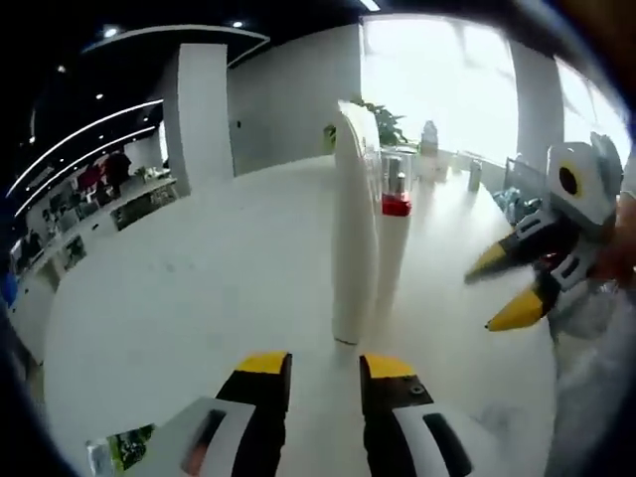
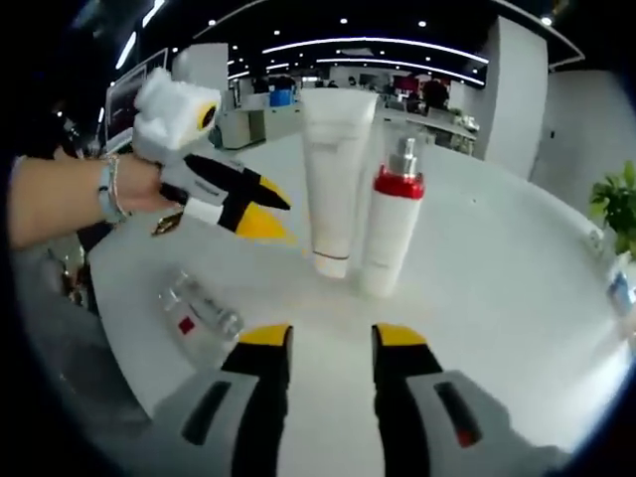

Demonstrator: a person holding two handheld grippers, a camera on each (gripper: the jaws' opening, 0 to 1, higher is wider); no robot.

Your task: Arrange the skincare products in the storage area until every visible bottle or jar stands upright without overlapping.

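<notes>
The room is a big open office hall with a dark ceiling (image 2: 397,25) crossed by curved strip lights, a thick white pillar (image 1: 202,114), desks along the far wall, bright windows (image 1: 437,79) and a potted green plant (image 2: 618,204) at the edge. Below it spreads a broad round white table (image 1: 179,298), bare and matte over most of its top.

Near the table's middle a tall white tube (image 2: 335,169) stands upright on its cap, with a white pump bottle (image 2: 391,224) with a red collar upright just beside it. A small clear bottle (image 2: 199,310) lies on its side on the table, apart from the two.

The left gripper (image 2: 276,217) hangs above the table beside the tube, its yellow-tipped jaws parted and holding nothing. The right gripper (image 2: 331,338) likewise has its jaws apart and empty, pointing at the standing pair.
</notes>
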